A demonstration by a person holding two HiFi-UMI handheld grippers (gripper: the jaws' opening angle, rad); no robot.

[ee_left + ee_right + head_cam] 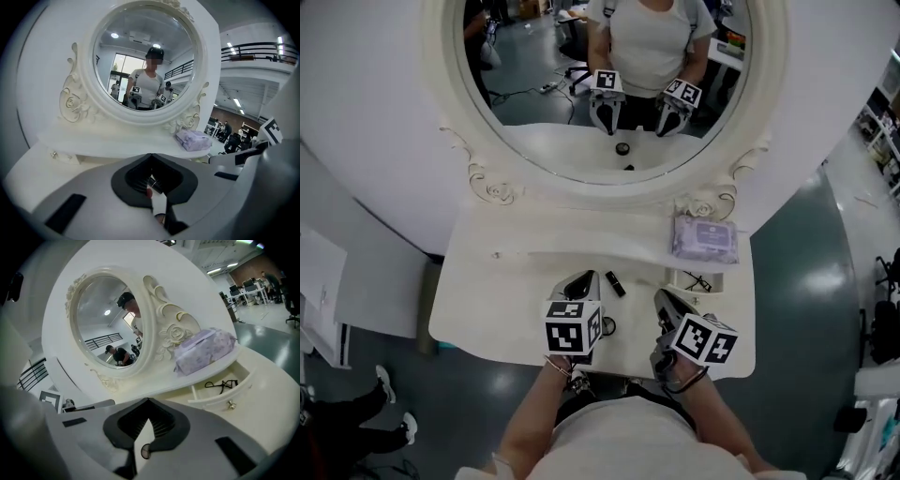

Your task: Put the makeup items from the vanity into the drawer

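A black lipstick tube (615, 284) lies on the white vanity top (487, 309), just right of my left gripper's (584, 279) tip. In the left gripper view the tube (155, 183) shows through the gap behind the jaws of the left gripper (151, 157), which is shut with nothing in it. A small dark round item (607, 325) sits beside the left gripper's marker cube. My right gripper (661, 298) (147, 401) is shut and empty, a little in front of the open drawer (682, 279) (243, 387). A thin black item (220, 384) lies in the drawer.
A purple wipes pack (705, 239) (204, 352) rests on the raised shelf above the drawer. The oval mirror (619, 84) stands behind, and the person and both grippers show in it. The vanity's front edge runs just under both grippers.
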